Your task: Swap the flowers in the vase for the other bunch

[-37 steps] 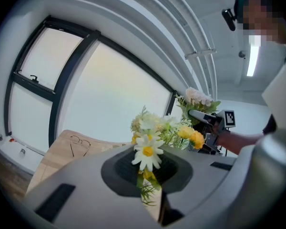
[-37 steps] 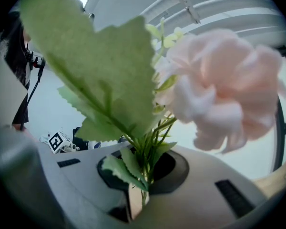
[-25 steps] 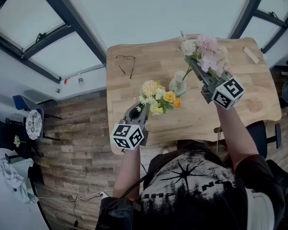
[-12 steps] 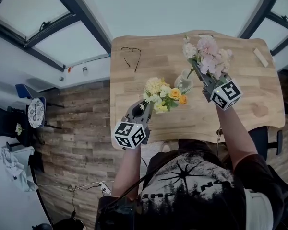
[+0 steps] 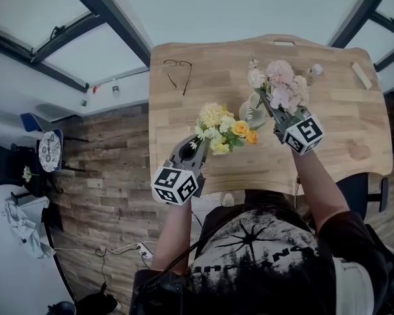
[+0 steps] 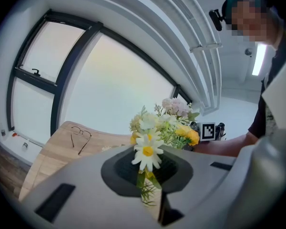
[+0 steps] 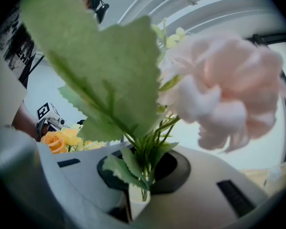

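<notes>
A small white vase (image 5: 251, 112) stands mid-table on the wooden table (image 5: 184, 110). My right gripper (image 5: 274, 112) is shut on the stems of a pink and white bunch (image 5: 279, 86), held just right of the vase and partly over it. In the right gripper view the stems (image 7: 144, 171) are pinched between the jaws of the right gripper (image 7: 140, 194), with a large pink bloom (image 7: 219, 85) above. My left gripper (image 5: 194, 148) is shut on the yellow bunch (image 5: 223, 128), held left of the vase. The daisy and stems (image 6: 147, 152) sit in the left gripper's (image 6: 150, 197) closed jaws.
A pair of glasses (image 5: 177, 71) lies at the table's far left; it also shows in the left gripper view (image 6: 80, 136). A small wooden block (image 5: 361, 75) and a small white object (image 5: 316, 69) lie at the far right. Plank floor (image 5: 105, 176) runs to the left of the table.
My right gripper has come down with the pink bunch, closer to the vase. The left gripper with the yellow bunch has stayed where it was.
</notes>
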Action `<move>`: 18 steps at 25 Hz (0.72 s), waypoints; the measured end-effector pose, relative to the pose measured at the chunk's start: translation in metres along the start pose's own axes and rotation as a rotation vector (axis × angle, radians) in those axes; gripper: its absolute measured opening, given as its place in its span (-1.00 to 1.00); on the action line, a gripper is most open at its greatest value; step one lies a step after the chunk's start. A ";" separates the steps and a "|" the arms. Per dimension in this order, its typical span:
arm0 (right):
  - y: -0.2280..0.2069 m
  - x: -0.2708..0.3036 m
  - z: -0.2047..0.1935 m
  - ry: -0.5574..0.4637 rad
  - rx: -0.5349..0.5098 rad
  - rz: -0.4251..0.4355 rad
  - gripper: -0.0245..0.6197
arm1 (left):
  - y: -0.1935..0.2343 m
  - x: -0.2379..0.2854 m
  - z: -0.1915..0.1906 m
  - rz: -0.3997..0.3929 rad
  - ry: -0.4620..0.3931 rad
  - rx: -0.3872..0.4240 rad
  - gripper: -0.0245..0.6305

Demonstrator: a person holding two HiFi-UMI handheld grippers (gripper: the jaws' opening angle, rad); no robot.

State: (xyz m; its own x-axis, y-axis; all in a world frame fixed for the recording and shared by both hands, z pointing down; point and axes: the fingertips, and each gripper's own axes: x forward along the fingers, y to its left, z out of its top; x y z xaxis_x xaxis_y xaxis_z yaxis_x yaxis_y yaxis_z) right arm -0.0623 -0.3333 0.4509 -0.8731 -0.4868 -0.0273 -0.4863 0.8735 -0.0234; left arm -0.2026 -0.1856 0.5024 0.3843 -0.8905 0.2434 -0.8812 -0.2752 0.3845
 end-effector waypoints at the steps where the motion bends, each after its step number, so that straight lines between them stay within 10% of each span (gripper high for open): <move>1: 0.000 0.001 -0.003 0.007 -0.004 0.000 -0.82 | 0.001 0.000 0.001 -0.001 0.001 0.000 -0.78; 7: 0.001 -0.003 -0.028 0.053 -0.016 -0.013 -0.80 | 0.001 0.001 0.001 0.002 0.004 0.002 -0.78; 18: 0.001 -0.007 -0.030 0.042 0.005 -0.018 -0.18 | 0.000 0.001 -0.001 -0.001 0.001 0.003 -0.78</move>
State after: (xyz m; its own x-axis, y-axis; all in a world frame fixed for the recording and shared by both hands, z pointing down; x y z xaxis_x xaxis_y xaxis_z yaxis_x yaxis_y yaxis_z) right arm -0.0578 -0.3288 0.4814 -0.8650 -0.5015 0.0152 -0.5018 0.8645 -0.0283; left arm -0.2017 -0.1862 0.5038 0.3858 -0.8898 0.2436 -0.8814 -0.2775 0.3824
